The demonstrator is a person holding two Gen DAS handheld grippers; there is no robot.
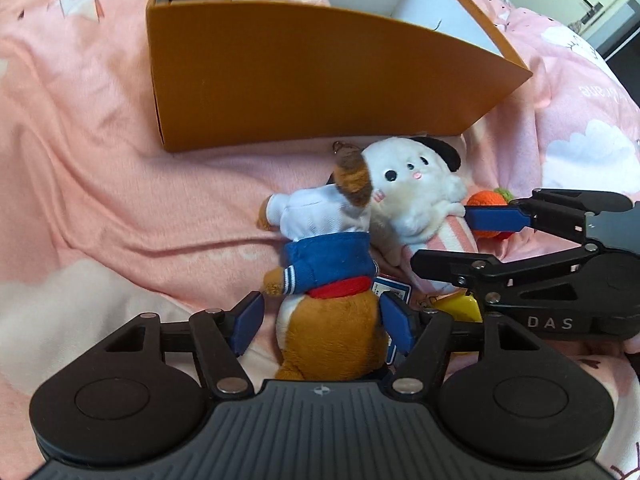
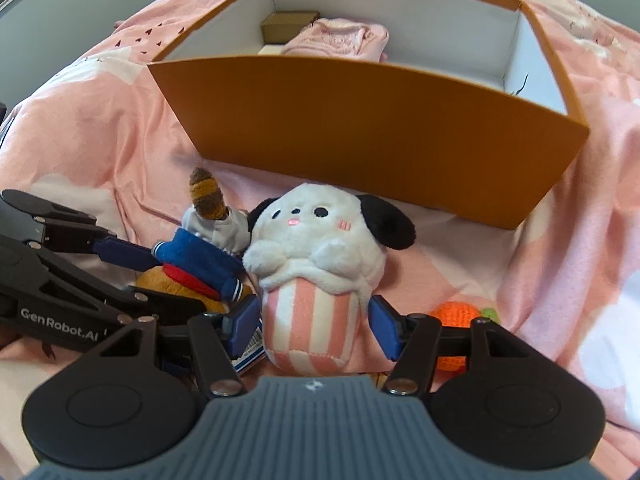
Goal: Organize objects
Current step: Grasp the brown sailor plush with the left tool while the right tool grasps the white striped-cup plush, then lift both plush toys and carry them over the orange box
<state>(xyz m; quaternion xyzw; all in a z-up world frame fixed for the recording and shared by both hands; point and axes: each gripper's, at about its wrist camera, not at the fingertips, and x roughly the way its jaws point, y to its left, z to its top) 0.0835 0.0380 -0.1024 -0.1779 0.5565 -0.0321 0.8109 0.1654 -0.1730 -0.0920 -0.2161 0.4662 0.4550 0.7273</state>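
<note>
A brown plush animal in a blue and white outfit [image 1: 324, 276] lies on the pink bedspread. My left gripper [image 1: 324, 322] is open with its blue pads on either side of the plush's lower body. A white dog plush in a pink-striped cup [image 2: 316, 280] lies next to it. My right gripper [image 2: 314, 322] is open around the striped cup. The right gripper [image 1: 460, 240] also shows in the left wrist view, around the dog plush [image 1: 416, 184]. The left gripper's finger [image 2: 120, 252] touches the brown plush [image 2: 200, 256].
An open orange box [image 2: 360, 120] stands just behind the plushes, holding a pink garment [image 2: 340, 38] and a small brown box [image 2: 288, 26]. An orange crocheted fruit [image 2: 456, 316] lies right of the dog plush. A yellow item [image 1: 460, 306] and a printed card [image 1: 394, 290] lie beneath.
</note>
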